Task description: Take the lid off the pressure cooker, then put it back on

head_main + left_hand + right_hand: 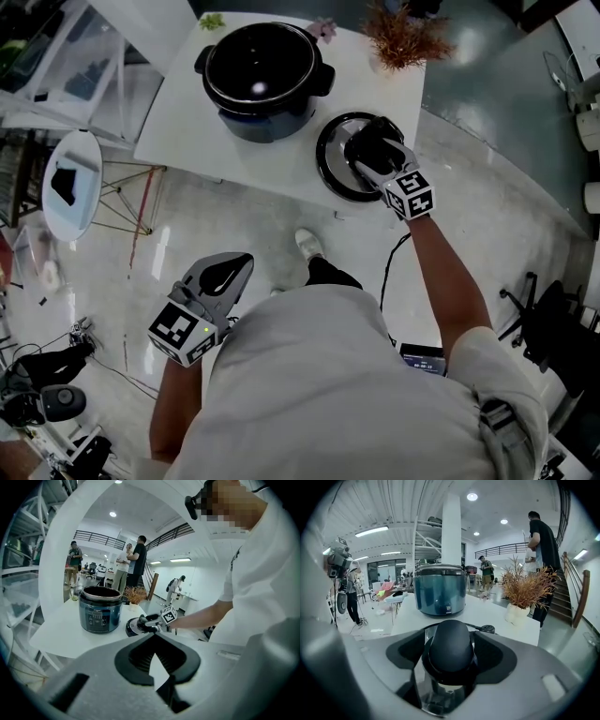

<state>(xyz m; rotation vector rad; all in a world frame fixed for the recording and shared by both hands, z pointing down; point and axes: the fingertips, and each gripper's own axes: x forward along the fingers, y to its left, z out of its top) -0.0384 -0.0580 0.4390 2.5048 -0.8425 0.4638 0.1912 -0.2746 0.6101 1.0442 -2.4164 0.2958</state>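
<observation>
The dark pressure cooker stands open and lidless at the back of the white table; it also shows in the left gripper view and the right gripper view. Its lid lies flat on the table just right of the pot. My right gripper is shut on the lid's black knob, which fills the space between the jaws. My left gripper hangs low at my side, well off the table, with its jaws shut on nothing.
A potted dried plant stands at the table's back right corner, close behind the lid. A small round side table is on the floor to the left. Several people stand far behind. A cable runs down from the table's front edge.
</observation>
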